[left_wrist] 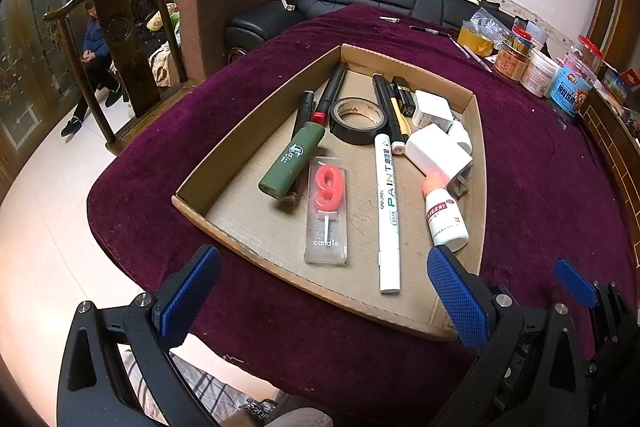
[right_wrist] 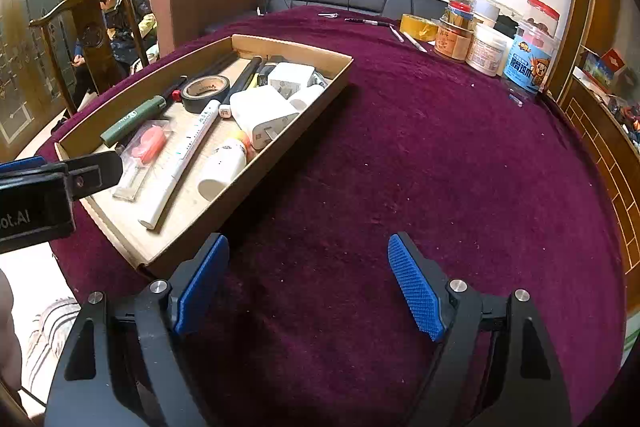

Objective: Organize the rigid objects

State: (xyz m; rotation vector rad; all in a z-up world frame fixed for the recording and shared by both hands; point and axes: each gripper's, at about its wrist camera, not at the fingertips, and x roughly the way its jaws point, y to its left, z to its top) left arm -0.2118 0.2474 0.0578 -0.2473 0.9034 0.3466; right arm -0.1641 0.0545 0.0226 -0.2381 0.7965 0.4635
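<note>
Left gripper: blue pads spread wide with nothing between them, hovering over the near edge of the cardboard tray.
Right gripper: pads wide apart and empty, over bare purple tablecloth, to the right of the tray.
Paint marker: white, printed "PAINT" along the barrel; long axis runs near to far, cap end away from the camera; lies in the tray's right half.
Candle pack: clear sleeve marked "candle", holding a red figure 9; lies lengthwise near to far, just left of the marker.
White bottle: red label, writing too small to read; peach-coloured cap end points away and left, close to the tray's right wall.
Green lighter: white logo I cannot read; lies diagonally, top end pointing far and right, left of the candle.
White chargers: piled against the right wall, beyond the bottle.
Black tape roll: lies flat mid-tray, printing on the inner core unreadable.
Dark pens: long axes run toward the far corner.
Blue-labelled jar: cartoon figure and Chinese characters, on the cloth's far right among other jars.
</note>
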